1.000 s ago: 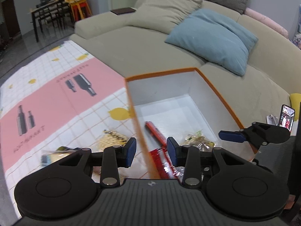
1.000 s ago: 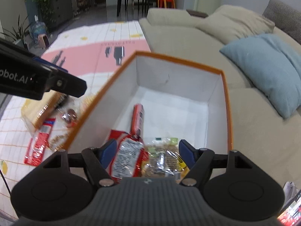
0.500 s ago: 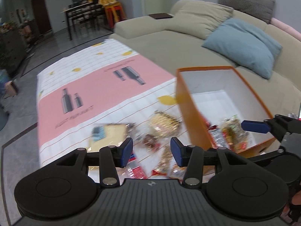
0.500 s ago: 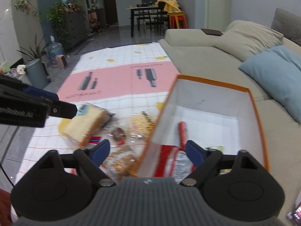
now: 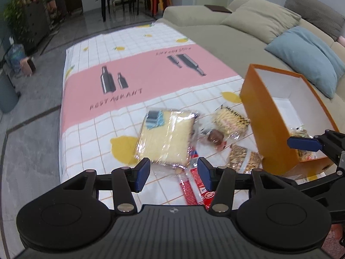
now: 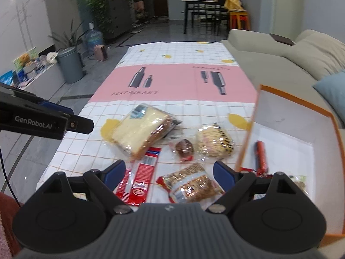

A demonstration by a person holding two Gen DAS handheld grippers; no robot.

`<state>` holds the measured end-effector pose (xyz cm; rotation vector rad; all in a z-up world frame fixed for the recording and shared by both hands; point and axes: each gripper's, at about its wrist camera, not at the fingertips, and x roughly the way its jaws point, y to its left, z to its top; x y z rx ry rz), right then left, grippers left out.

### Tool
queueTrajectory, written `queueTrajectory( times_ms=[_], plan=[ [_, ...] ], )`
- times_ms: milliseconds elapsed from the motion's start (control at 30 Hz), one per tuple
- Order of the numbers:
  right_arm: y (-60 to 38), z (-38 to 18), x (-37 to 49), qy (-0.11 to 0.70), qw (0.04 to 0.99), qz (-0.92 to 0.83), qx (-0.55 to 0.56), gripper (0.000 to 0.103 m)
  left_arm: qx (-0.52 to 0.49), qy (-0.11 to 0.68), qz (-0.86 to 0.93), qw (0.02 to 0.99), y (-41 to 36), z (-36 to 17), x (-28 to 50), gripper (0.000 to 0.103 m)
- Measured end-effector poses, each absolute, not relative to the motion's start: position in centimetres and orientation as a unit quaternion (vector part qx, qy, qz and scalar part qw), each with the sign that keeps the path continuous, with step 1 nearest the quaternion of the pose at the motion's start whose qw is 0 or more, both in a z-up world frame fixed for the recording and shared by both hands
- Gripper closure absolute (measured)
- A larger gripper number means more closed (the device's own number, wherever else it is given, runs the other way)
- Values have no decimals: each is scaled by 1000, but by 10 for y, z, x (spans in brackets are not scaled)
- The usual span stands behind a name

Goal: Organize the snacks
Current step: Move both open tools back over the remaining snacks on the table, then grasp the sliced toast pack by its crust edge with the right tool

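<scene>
Several wrapped snacks lie loose on the surface (image 6: 179, 82): a bread pack (image 6: 140, 131), a round brown sweet (image 6: 184, 148), a yellow cake pack (image 6: 214, 143), a red wrapper (image 6: 141, 180) and a brown biscuit pack (image 6: 190, 183). Right of them stands the orange box (image 6: 248, 138), holding a red sausage (image 6: 261, 156). Over the near snacks, the left gripper (image 5: 171, 173) has its jaws apart, just opened wider, gripping nothing. Wide apart and empty stand the right gripper's (image 6: 169, 171) jaws. Far right lies a beige sofa (image 6: 280, 64).
</scene>
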<state>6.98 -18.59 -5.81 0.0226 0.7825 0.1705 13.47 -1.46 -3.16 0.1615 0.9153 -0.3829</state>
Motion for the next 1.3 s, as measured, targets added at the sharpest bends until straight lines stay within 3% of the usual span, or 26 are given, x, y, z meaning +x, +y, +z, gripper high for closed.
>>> queueTrajectory(
  times_ms=[333,600,733,967,1033,1200,1233,1300],
  plan=[
    [-167,-78,120,398,911,106,4,17,82,470,-188,858,-10,-65,171,43],
    [-161,-100,164,421,901,93,44,28,101,500,-147,847,6,-98,211,43],
    [-163,-118,189,449,883,82,108,33,93,514,-144,841,10,-112,227,47],
    [-163,-148,220,488,847,69,202,33,82,528,-158,831,7,-127,244,54],
    [-162,-156,227,497,836,68,222,33,76,528,-160,830,9,-129,247,60],
    [-161,-174,239,514,817,59,254,33,44,535,-170,826,17,-132,254,62],
    [-161,-177,241,515,816,57,258,35,42,536,-170,826,18,-132,254,62],
    [-160,-178,243,511,816,61,263,46,43,537,-168,826,18,-132,253,62]
  ],
)
